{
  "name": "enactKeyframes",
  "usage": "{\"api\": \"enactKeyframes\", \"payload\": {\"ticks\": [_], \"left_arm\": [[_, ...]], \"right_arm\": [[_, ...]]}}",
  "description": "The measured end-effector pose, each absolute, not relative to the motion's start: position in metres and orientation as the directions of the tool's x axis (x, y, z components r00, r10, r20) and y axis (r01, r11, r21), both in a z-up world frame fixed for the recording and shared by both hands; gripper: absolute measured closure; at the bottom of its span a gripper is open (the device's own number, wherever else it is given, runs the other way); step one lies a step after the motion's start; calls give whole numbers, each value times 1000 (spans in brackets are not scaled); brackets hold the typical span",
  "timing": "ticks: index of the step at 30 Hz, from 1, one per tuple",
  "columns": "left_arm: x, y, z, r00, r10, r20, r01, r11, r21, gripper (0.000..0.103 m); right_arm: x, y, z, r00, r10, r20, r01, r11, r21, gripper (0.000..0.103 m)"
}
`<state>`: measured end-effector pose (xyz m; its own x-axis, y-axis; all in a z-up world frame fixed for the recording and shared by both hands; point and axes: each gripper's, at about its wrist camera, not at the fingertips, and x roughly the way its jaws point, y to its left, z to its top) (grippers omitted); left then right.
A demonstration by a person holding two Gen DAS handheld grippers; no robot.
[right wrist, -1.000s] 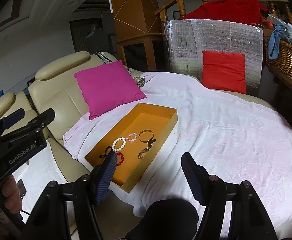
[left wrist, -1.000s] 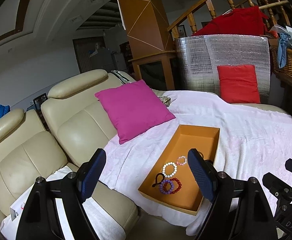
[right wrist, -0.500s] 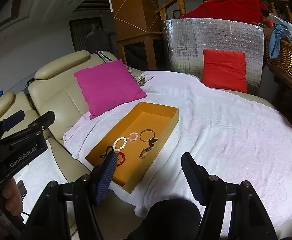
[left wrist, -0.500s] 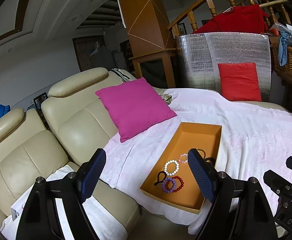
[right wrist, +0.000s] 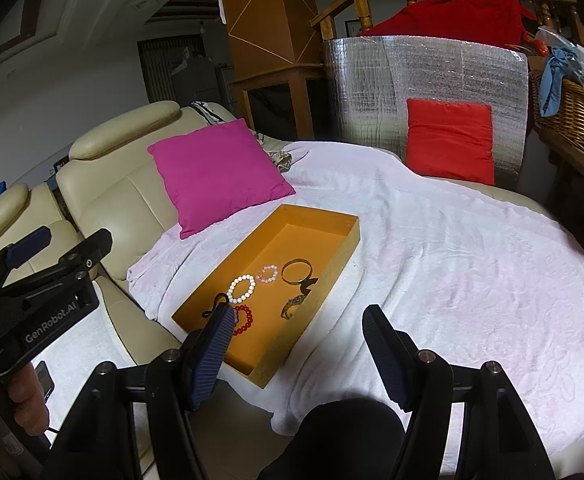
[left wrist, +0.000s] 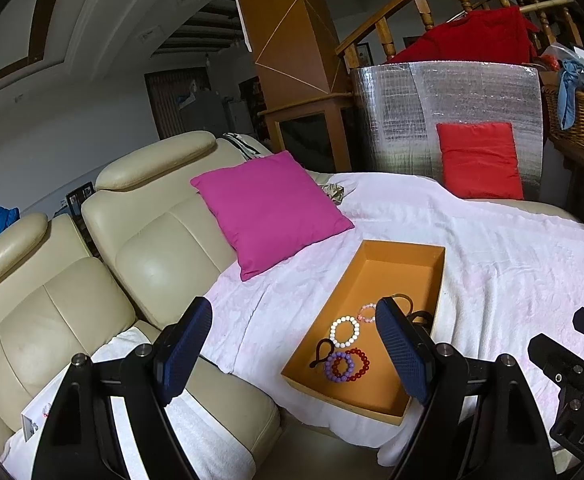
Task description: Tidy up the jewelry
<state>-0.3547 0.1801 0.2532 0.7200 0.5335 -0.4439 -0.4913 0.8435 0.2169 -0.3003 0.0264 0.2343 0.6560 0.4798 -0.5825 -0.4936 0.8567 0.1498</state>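
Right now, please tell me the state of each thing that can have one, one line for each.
Left tongs: open, empty.
Right tongs: open, empty.
Orange box: no lid, jewelry inside.
White bead bracelet: flat in the box.
Red bead bracelet: flat, overlapping the purple bracelet.
Gold bangle: flat in the box.
Pink cushion: leaning against the sofa back.

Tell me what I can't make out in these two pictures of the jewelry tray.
- Purple bracelet: seen from the left wrist; in the right wrist view a left tongs finger hides it.
- Bangle: clear from the right wrist; in the left wrist view mostly behind a finger.
- Dark clasp piece: too small to identify.
- Tray's near corner: covered by fingers.
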Motion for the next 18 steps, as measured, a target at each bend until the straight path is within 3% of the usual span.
{"api": "enactKeyframes", "payload": {"ticks": [18], "left_arm": [[-355,189,248,711,536,-455,-502,840,205,19]], "right_arm": [[-297,36,236,654,477,-587,-495,857,145,33]]}}
